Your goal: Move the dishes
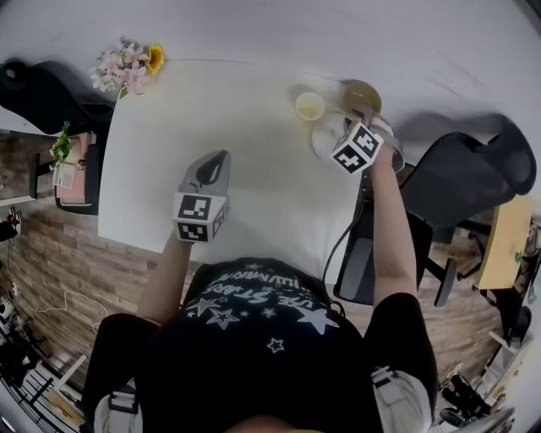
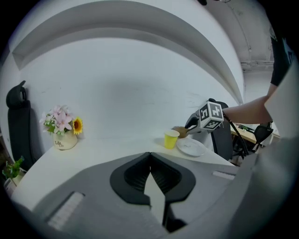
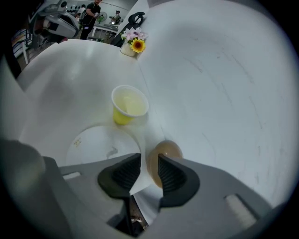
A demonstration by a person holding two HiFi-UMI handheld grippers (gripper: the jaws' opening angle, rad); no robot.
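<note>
A brown bowl (image 1: pixel 362 93) stands at the far right of the white table (image 1: pixel 245 169), beside a yellow paper cup (image 1: pixel 309 106) and a white plate (image 1: pixel 325 135). My right gripper (image 1: pixel 368 114) reaches over the plate to the bowl. In the right gripper view its jaws (image 3: pixel 149 163) stand a little apart astride the bowl's near rim (image 3: pixel 161 154), with a thin gap at the left pad. The cup (image 3: pixel 129 105) and plate (image 3: pixel 98 144) lie just beyond. My left gripper (image 1: pixel 221 156) hovers over the table's near middle, shut and holding nothing (image 2: pixel 149 156).
A vase of flowers (image 1: pixel 127 68) stands at the table's far left corner. Black office chairs sit off the right edge (image 1: pixel 473 178) and the left edge (image 1: pixel 51 93). The wall runs close behind the bowl. People stand far off in the right gripper view (image 3: pixel 93 11).
</note>
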